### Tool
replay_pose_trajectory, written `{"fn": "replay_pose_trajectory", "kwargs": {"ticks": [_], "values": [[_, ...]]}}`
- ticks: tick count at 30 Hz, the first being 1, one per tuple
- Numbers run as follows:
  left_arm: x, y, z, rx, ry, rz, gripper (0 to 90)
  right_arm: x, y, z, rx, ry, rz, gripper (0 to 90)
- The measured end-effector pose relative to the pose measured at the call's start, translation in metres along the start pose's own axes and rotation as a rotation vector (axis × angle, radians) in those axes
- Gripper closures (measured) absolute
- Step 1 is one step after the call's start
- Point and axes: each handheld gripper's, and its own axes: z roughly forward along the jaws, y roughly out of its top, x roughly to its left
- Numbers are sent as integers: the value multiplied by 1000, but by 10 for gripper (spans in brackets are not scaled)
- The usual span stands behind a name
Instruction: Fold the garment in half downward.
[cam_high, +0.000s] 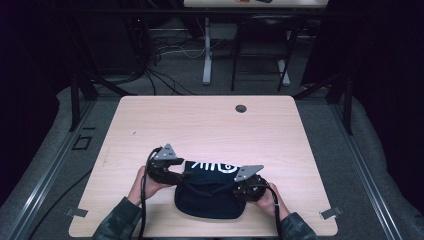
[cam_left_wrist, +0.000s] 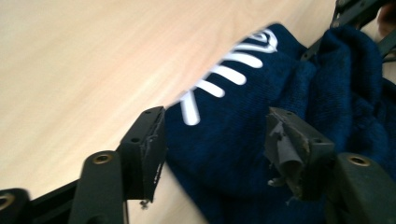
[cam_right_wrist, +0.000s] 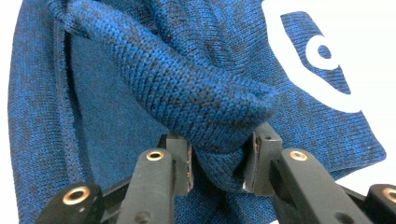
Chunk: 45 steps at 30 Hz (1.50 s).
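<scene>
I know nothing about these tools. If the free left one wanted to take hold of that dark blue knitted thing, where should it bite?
Probably the near left edge of the blue knitted garment, coming in from the left along the table. The left gripper already straddles that flat, thin edge with its fingers open. The right gripper pinches a bunched fold on the other side.

A lab or test bay — dark curtains (cam_high: 30, 60), floor cables (cam_high: 165, 75), aluminium rails (cam_high: 45, 175); one bare wooden table (cam_high: 200, 125).

Knit hat (cam_high: 210, 192) on table (cam_high: 210, 125) near front edge; left tongs (cam_high: 176, 175) at its left, right tongs (cam_high: 239, 186) at its right.
</scene>
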Motion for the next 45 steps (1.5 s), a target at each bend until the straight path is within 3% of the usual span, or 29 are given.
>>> {"fn": "replay_pose_trajectory", "kwargs": {"ticks": [2,5,9,13,15,18,24,28,30,34,37,45], "values": [[-5,-4,13,40,-8,5,350,0,0,0,5,-5,-10,676],[-13,-11,22,61,-1,12,336,0,0,0,6,-11,-20,674],[-19,-16,29,87,20,19,326,0,1,-1,23,-58,-35,630],[-23,-18,33,101,38,36,325,1,5,-5,65,-68,-49,474],[-23,-18,33,98,38,33,323,-3,6,-11,76,-45,-32,417],[-23,-19,34,92,37,28,321,-11,5,-26,29,-11,5,389],[-24,-19,35,101,34,35,314,-23,8,-55,-119,13,88,390],[-23,-19,35,102,35,34,310,-24,15,-54,-159,-59,182,391],[-24,-19,35,102,36,35,309,-21,18,-42,-131,-85,212,379],[-25,-18,34,111,41,42,299,-8,22,-17,-21,-76,166,359],[-25,-19,34,117,38,43,282,-3,19,-11,36,-67,145,330],[-26,-21,33,124,46,40,234,1,6,-2,80,-64,116,234]]}}
